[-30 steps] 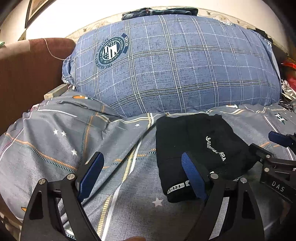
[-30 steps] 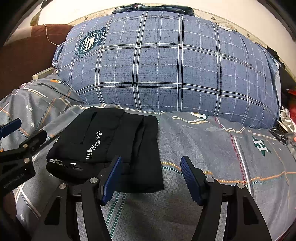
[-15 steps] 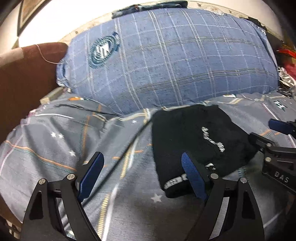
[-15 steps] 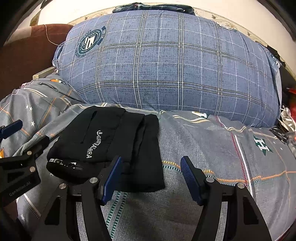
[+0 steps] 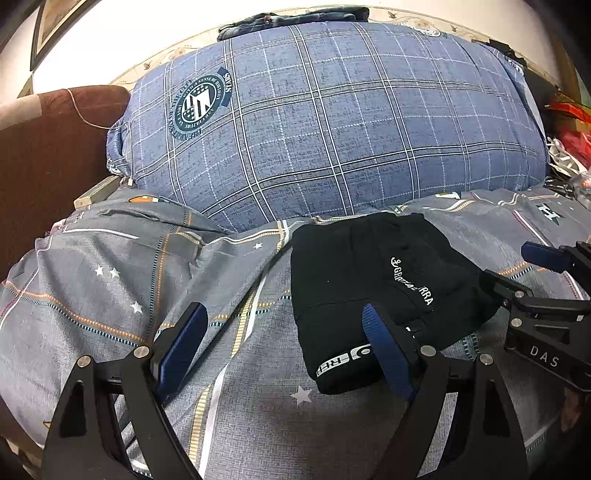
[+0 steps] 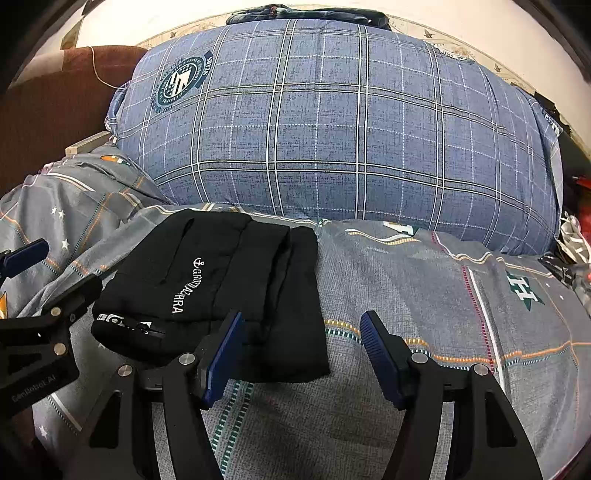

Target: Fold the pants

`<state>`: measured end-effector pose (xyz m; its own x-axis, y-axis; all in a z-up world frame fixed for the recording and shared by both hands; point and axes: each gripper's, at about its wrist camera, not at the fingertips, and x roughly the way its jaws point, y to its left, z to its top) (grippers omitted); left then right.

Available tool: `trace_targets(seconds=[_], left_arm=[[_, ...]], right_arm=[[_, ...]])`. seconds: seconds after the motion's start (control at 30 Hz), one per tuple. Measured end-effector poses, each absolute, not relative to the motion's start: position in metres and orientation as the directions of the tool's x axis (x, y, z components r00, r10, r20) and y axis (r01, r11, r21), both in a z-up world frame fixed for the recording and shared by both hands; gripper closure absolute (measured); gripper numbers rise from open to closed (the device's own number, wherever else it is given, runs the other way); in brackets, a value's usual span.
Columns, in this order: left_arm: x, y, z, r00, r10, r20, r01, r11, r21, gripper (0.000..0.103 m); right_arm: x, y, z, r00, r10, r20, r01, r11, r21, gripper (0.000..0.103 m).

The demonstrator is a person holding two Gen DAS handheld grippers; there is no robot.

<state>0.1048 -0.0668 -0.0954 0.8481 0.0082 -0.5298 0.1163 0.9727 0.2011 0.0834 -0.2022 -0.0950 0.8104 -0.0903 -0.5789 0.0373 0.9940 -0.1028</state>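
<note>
The black pants lie folded into a compact bundle on the grey patterned bedsheet, white lettering facing up. They also show in the right wrist view. My left gripper is open and empty, just left of the bundle, its right finger over the bundle's near edge. My right gripper is open and empty, just right of the bundle, its left finger over the pants' near right corner. Each gripper shows in the other's view: the right one, the left one.
A big blue plaid pillow lies behind the pants, with dark clothes on top. A brown headboard or cushion stands at the left. Clutter sits at the far right. Bedsheet spreads right of the pants.
The pants lie as before. The left wrist view swung briefly and came back to nearly the same pose. The right gripper has barely moved. Both stay open.
</note>
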Motion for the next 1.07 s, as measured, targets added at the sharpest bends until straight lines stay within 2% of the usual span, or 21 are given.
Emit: trace_targets(seconds=[0.7,1.07], left_arm=[[0.1054,-0.069,-0.0982,0.835,-0.015,-0.55,0.14,0.972,0.186,0.016],[0.1086,-0.0642,-0.1017,0.818,-0.041,-0.573,0.147,0.979,0.14,0.016]], right_arm=[[0.0846,-0.1977,-0.099,0.811,-0.082,-0.58,0.025,0.994,-0.106,0.036],[0.0844,-0.1938,-0.0997,0.811,-0.078,-0.579,0.014,0.993,-0.114,0.036]])
